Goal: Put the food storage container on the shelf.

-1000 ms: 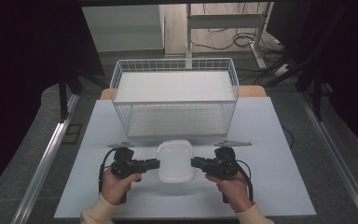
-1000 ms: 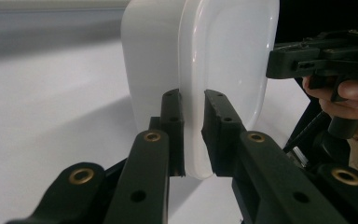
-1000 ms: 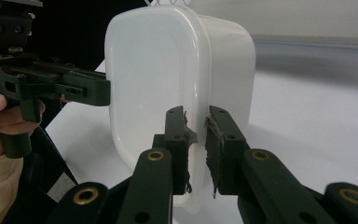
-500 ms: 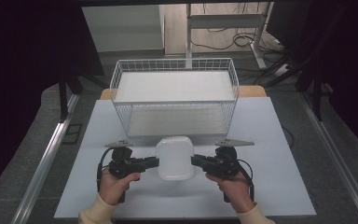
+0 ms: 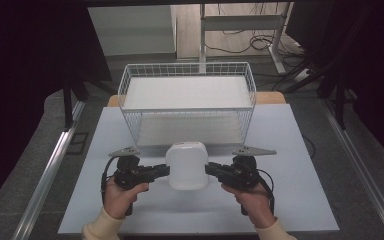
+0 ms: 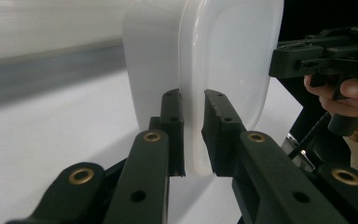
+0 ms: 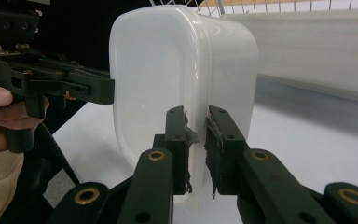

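Between the left tool (image 5: pixel 164 170) and the right tool (image 5: pixel 211 170), a white plastic tub (image 5: pixel 187 165) hangs tipped on edge above the counter (image 5: pixel 300 200), each tool nearly closed and pinching the tub's rim from its own side. Carrying it well likely means moving both hands together at one height, so the rim doesn't twist free before the wire basket (image 5: pixel 187 71) just ahead. Whether the tub holds anything can't be made out.

A lab or test workspace: a plain white surface (image 5: pixel 290 200) on a metal-framed stand, dark curtains at both sides, loose cables (image 5: pixel 250 42) on the floor at upper right.
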Demonstrator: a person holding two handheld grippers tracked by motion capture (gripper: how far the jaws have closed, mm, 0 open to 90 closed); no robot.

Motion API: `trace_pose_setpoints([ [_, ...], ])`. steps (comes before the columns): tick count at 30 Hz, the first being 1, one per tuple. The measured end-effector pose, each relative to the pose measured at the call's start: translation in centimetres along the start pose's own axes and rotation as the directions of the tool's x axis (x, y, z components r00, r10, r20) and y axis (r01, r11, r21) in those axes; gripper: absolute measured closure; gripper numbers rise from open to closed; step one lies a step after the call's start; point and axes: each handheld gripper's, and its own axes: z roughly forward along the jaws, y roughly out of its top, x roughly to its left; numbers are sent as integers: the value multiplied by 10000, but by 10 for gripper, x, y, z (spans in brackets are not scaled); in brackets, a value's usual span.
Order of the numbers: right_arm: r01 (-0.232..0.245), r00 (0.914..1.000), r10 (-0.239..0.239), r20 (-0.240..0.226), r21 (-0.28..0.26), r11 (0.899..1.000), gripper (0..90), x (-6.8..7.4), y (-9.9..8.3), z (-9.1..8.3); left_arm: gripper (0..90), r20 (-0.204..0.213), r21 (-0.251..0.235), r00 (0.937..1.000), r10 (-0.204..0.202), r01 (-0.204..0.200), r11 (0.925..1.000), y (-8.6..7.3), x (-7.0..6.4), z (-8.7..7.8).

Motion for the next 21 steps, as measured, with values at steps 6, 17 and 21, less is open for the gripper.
trace_pose_setpoints([
  [6, 227, 9997, -229, -72, -164, 9996, 796, 4, 4, -4, 791, -110, -172, 9996, 246, -248, 9995, 4, -6, -6],
  [17, 546, 9985, -550, -76, -457, 9975, 798, 8, 21, -13, 790, -71, -309, 9979, 638, -639, 9975, 26, -11, -12],
  [21, 702, 9975, -700, 52, -528, 9961, 798, 8, 34, -14, 789, -201, -284, 9965, 815, -820, 9962, 40, -13, -13],
])
